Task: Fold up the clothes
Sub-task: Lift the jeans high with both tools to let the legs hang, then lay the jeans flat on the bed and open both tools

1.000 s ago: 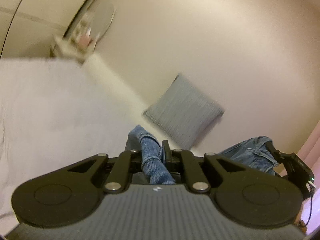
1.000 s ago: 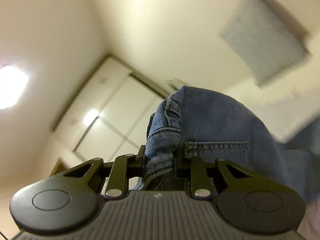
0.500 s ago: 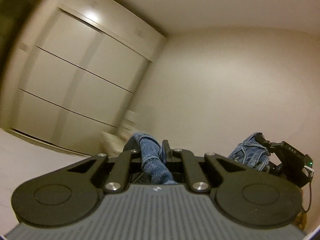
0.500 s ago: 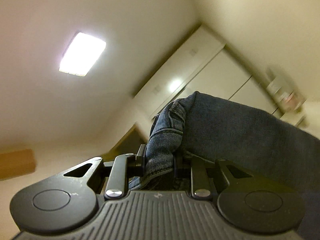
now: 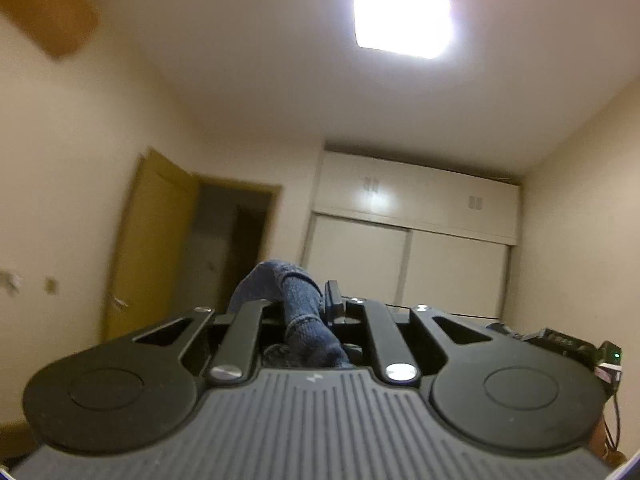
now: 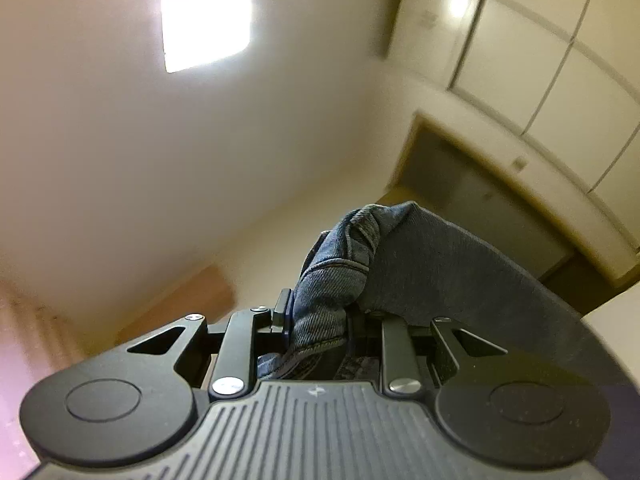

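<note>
Beneath the ceiling light (image 5: 402,18), both grippers tilted upward, left gripper (image 5: 304,304) and right gripper (image 6: 320,312) jaws each pinching jeans (image 6: 420,264).

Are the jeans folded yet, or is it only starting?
Only starting. No fold shows yet. In hand: the left gripper and right gripper each pinch a bunch of the jeans, aimed toward the ceiling. Left: laying them flat and all the folding.

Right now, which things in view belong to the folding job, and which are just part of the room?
Job:
- jeans, clamped in both grippers
- left gripper, jaws shut on denim
- right gripper, jaws shut on a thicker bunch

Just around:
- ceiling light
- wardrobe
- open door
</note>
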The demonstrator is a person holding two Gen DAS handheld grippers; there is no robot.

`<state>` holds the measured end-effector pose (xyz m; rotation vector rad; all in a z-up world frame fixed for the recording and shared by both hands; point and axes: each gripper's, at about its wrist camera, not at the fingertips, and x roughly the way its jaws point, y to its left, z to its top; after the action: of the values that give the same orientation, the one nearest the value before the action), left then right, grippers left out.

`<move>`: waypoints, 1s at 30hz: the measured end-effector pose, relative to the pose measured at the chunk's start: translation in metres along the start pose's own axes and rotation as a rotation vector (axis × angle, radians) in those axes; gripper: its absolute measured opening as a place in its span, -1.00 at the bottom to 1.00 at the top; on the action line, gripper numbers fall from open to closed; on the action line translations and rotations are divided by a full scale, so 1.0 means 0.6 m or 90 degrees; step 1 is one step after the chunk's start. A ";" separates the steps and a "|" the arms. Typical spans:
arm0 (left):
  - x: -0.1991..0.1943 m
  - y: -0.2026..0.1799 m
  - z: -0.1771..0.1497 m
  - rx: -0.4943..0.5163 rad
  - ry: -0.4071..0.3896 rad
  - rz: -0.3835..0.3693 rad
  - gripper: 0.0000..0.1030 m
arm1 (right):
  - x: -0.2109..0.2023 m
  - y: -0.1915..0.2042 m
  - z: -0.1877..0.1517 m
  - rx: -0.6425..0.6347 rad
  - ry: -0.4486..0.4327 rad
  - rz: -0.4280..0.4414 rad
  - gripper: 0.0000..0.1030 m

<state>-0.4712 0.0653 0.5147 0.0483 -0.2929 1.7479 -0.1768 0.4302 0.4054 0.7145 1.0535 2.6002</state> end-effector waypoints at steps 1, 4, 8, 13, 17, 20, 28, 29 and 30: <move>-0.012 -0.024 -0.020 0.007 0.007 0.013 -0.82 | 0.006 -0.014 0.002 0.011 0.016 0.009 -0.53; -0.048 -0.097 -0.082 0.030 0.027 0.052 -0.81 | 0.015 -0.068 0.010 0.049 0.072 0.032 -0.53; -0.081 -0.204 -0.229 0.017 0.108 0.097 -0.76 | -0.039 -0.215 0.039 0.089 0.167 0.009 -0.53; -0.102 -0.315 -0.519 -0.106 0.347 0.104 -0.59 | -0.182 -0.409 0.022 0.120 0.283 -0.128 -0.52; -0.121 -0.320 -0.801 -0.337 0.622 0.090 -0.56 | -0.357 -0.594 -0.019 0.126 0.350 -0.380 -0.25; -0.177 -0.330 -0.935 -0.352 0.742 0.181 -0.58 | -0.499 -0.724 -0.048 0.151 0.364 -0.597 -0.15; -0.223 -0.282 -1.022 -0.197 0.826 0.328 -0.57 | -0.725 -0.771 -0.188 0.186 0.430 -0.739 -0.14; -0.211 -0.286 -1.029 -0.168 0.829 0.338 -0.56 | -0.744 -0.746 -0.233 0.179 0.452 -0.747 -0.14; -0.198 -0.289 -1.035 -0.140 0.832 0.348 -0.53 | -0.744 -0.745 -0.249 0.177 0.468 -0.747 -0.14</move>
<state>-0.1983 0.1183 -0.0794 -1.3828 0.5139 1.8888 0.1430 0.4827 -0.1571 -0.7364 1.4086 1.6247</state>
